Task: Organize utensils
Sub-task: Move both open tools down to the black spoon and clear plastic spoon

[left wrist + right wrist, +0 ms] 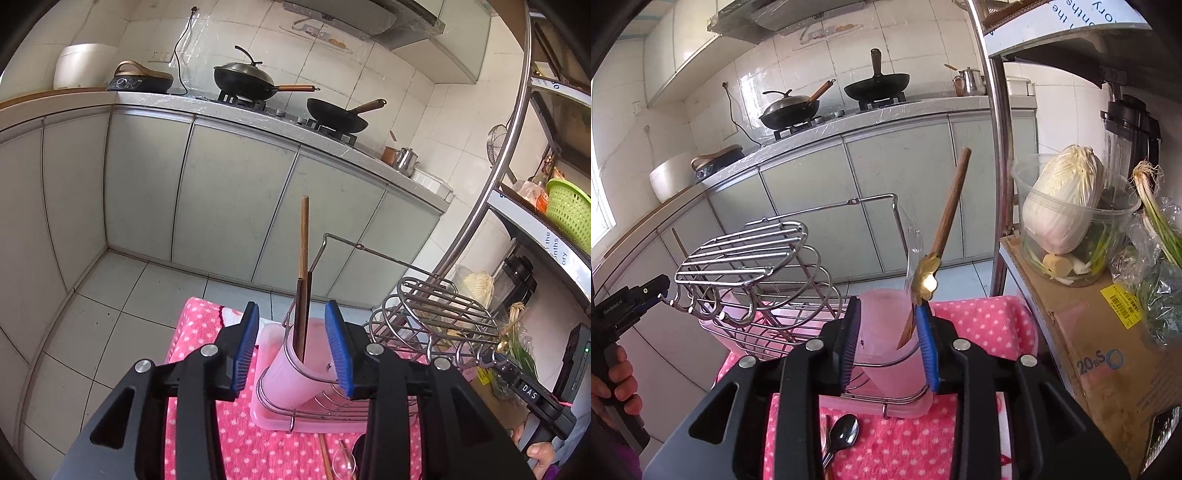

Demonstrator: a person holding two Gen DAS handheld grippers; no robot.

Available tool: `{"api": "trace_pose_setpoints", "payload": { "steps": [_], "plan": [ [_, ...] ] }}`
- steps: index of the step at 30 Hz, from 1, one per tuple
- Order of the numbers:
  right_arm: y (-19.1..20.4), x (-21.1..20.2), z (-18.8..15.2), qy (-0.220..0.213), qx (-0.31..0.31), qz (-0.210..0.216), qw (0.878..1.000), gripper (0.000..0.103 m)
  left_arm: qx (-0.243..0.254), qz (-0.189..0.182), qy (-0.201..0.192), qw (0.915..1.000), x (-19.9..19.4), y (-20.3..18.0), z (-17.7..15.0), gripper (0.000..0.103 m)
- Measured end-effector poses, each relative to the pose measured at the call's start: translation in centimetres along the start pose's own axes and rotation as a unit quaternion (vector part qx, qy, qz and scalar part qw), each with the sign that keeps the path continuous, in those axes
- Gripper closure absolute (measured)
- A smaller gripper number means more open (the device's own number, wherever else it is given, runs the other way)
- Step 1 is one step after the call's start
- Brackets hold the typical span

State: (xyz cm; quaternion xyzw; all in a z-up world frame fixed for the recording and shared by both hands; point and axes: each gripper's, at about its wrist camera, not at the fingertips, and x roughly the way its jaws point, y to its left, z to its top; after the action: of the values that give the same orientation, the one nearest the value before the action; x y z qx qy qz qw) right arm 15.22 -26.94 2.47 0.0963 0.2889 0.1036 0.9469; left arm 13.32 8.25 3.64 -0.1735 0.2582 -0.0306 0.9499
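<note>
A pink cup (291, 373) stands in a wire rack (436, 306) on a pink tray (273, 421). Dark wooden chopsticks (303, 273) stand upright in it. My left gripper (291, 347) is open just short of the cup, its blue pads either side of the chopsticks and clear of them. In the right wrist view the same cup (882, 332) holds a tilted wooden-handled utensil (951, 206) with a gold piece halfway down. My right gripper (889, 343) is open at the cup's rim, with the utensil close to its right pad. A dark spoon (846, 432) lies on the dotted pink cloth (979, 321).
A steel shelf post (997, 147) rises right of the cup. Beside it a cardboard box (1082, 332) carries a clear tub with a cabbage (1067, 199) and green onions (1160, 218). The rack's wire dome (746, 251) stands left of the cup. A hand (620, 373) holds the other gripper's grip.
</note>
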Motion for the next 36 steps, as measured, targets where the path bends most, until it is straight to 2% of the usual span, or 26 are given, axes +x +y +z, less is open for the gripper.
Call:
{"api": "trace_pose_setpoints", "payload": {
  "steps": [7, 14, 23, 29, 33, 36],
  "plan": [
    [0.2, -1.9, 0.1, -0.011, 0.000, 0.004, 1.000, 0.068, -0.005, -0.011, 0.011, 0.9999, -1.9, 0.2, -1.8, 0.067],
    [-0.1, -4.0, -2.0, -0.012, 0.019, 0.015, 1.000, 0.068, 0.008, -0.025, 0.046, 0.9986, -2.4, -0.5, -4.5, 0.067],
    [-0.2, -5.3, -6.6, 0.030, 0.034, 0.030, 0.998, 0.068, 0.034, -0.032, 0.114, 0.9924, -0.9, -2.3, -9.7, 0.067],
    [-0.7, -4.1, -9.9, 0.081, 0.049, 0.039, 0.995, 0.068, 0.025, -0.031, 0.173, 0.9841, 1.1, -2.4, -13.0, 0.067],
    [-1.6, -2.9, -11.8, 0.117, 0.077, 0.055, 0.989, 0.068, 0.009, -0.058, 0.233, 0.9707, 2.6, -2.7, -15.6, 0.072],
    [-2.2, -2.4, -12.6, 0.133, 0.090, 0.063, 0.985, 0.068, 0.036, -0.075, 0.261, 0.9617, 3.3, -4.3, -17.4, 0.079]
  ]
}}
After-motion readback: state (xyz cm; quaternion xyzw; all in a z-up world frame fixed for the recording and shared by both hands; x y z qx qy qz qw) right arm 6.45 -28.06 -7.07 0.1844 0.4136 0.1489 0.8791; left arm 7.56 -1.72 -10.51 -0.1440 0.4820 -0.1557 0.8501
